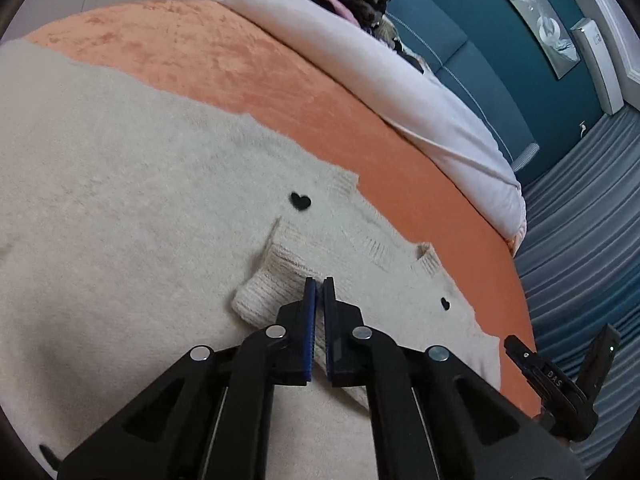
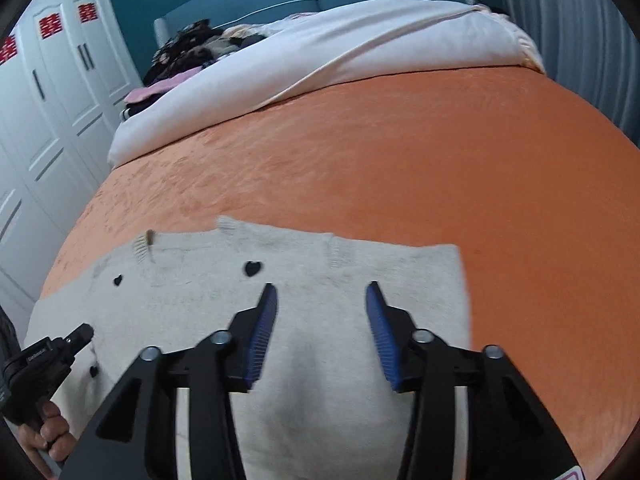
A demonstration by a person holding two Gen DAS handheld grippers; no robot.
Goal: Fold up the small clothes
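A cream fuzzy knit sweater with small black hearts (image 2: 320, 320) lies spread flat on the orange plush bedspread (image 2: 400, 152), its ribbed cuff (image 1: 272, 280) folded onto the body. The left gripper (image 1: 319, 292) sits over this cuff with its blue-padded fingers together; whether they pinch any knit cannot be told. The right gripper (image 2: 322, 294) hovers above the sweater, fingers apart, nothing between them. A white duvet (image 2: 320, 52) is bunched near the teal headboard (image 2: 248, 0).
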